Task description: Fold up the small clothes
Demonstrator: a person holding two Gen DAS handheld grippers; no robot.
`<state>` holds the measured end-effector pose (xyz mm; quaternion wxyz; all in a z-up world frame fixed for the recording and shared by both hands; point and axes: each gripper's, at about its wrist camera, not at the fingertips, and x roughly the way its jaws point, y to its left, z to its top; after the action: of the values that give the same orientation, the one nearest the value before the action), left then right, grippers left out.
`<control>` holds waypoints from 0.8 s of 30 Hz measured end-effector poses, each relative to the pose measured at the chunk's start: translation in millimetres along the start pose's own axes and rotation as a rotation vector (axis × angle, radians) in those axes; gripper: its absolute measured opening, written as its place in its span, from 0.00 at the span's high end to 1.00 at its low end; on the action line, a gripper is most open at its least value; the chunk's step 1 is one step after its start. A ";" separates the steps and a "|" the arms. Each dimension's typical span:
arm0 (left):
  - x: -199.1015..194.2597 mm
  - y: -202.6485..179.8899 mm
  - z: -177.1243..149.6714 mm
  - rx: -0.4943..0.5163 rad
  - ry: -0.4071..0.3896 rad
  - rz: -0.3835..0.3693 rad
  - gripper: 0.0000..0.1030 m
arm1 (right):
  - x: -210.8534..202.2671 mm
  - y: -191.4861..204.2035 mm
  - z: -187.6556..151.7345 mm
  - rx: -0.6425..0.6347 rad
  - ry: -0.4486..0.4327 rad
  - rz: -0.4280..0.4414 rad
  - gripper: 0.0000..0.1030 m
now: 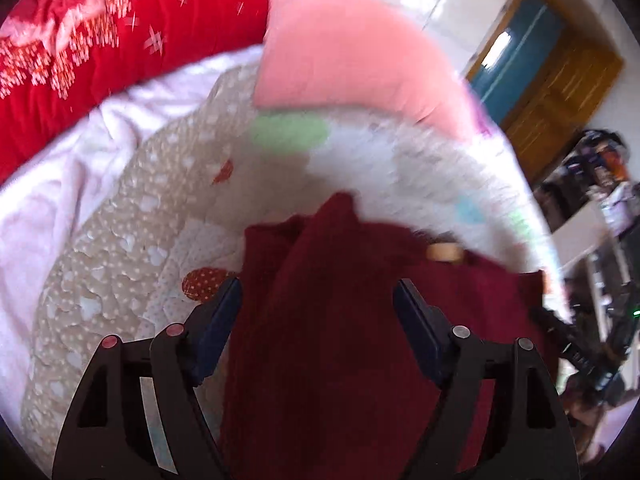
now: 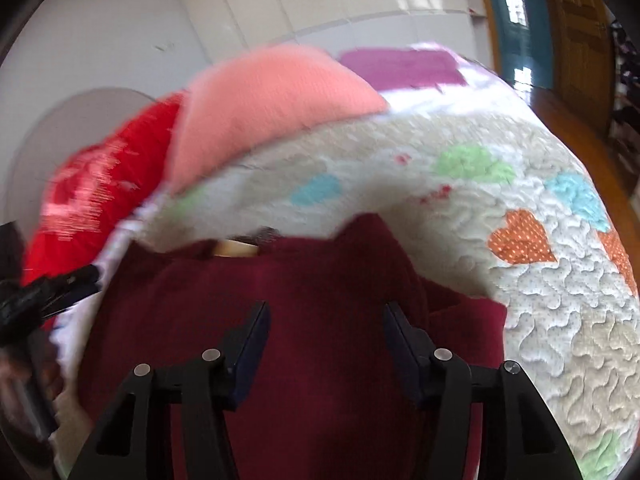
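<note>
A small dark red garment (image 1: 340,248) lies crumpled on the heart-patterned quilt (image 1: 132,240), with a tan label (image 1: 442,252) at its far edge. My left gripper (image 1: 318,296) hangs open just over it, the cloth showing between the wide-spread fingers. In the right wrist view the same garment (image 2: 320,272) fills the lower middle, its label (image 2: 234,248) at the far left of its top edge. My right gripper (image 2: 326,316) is open above the cloth, pads apart and not pinching it. The other gripper's black tip (image 2: 52,292) shows at the left edge.
A pink pillow (image 1: 352,52) and a red patterned blanket (image 1: 100,40) lie at the far side of the bed, with a purple cloth (image 2: 400,66) beyond. The quilt's edge (image 2: 592,280) drops to a wooden floor on the right. A wooden door (image 1: 560,92) and cluttered shelves (image 1: 600,200) stand past it.
</note>
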<state>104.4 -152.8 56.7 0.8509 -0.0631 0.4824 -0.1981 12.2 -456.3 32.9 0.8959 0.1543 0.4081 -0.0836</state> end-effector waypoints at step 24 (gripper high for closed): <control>-29.5 22.3 -8.1 -0.068 -0.053 0.071 0.23 | -12.4 -25.2 -21.9 -0.015 0.023 -0.024 0.89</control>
<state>90.3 -120.0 69.3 0.8672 -0.0801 0.4683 -0.1494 -18.3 -472.2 23.5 0.8912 0.1435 0.4210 -0.0896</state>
